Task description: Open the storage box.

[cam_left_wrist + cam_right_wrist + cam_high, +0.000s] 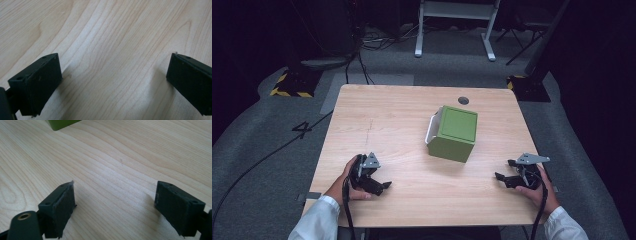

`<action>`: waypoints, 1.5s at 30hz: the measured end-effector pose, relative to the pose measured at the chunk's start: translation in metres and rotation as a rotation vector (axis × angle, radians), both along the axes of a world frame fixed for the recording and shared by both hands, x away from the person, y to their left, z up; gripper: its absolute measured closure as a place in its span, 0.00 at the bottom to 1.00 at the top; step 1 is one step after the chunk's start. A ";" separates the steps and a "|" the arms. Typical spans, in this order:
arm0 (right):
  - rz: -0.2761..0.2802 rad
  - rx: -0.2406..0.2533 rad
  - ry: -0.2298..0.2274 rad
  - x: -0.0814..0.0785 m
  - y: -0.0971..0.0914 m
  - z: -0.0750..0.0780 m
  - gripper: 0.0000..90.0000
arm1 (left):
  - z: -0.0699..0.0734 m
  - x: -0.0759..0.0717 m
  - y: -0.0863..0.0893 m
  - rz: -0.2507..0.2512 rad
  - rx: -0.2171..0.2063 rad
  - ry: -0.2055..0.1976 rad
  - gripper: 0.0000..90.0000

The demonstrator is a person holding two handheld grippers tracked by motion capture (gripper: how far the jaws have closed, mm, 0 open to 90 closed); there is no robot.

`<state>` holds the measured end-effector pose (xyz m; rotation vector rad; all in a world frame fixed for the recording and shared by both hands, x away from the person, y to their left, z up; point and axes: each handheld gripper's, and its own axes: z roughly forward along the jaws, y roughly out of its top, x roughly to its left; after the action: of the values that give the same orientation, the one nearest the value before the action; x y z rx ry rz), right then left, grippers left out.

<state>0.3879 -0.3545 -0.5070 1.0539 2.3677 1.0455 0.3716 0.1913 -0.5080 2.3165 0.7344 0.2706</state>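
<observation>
Green box [453,133], squared and matte with a white edge at its left side, sat right of centre on the pale wood-grain table [392,115]. Left gripper [377,186] and right gripper [506,176] rested near the front edge, well apart from it. Both sets of blocky black jaws gaped, nothing between.

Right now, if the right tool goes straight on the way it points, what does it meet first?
Probably the green box, whose corner sits ahead and slightly left of the open right tool. Bare table lies between; a dead-straight path might just miss it.
</observation>
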 end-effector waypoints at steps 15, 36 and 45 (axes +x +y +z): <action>-0.008 0.002 -0.001 -0.001 0.000 0.000 0.18 | 0.024 0.023 -0.034 -0.126 -0.043 0.001 0.20; -0.005 0.001 -0.001 -0.001 -0.001 0.000 0.18 | 0.075 0.061 -0.102 -0.283 -0.137 -0.126 0.18; -0.005 0.001 -0.001 -0.001 -0.001 0.000 0.18 | 0.071 0.068 -0.127 -0.347 -0.122 -0.113 0.18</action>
<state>0.3872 -0.3554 -0.5071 1.0586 2.3630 1.0454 0.4398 0.0647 -0.4370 2.2438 0.2764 0.1908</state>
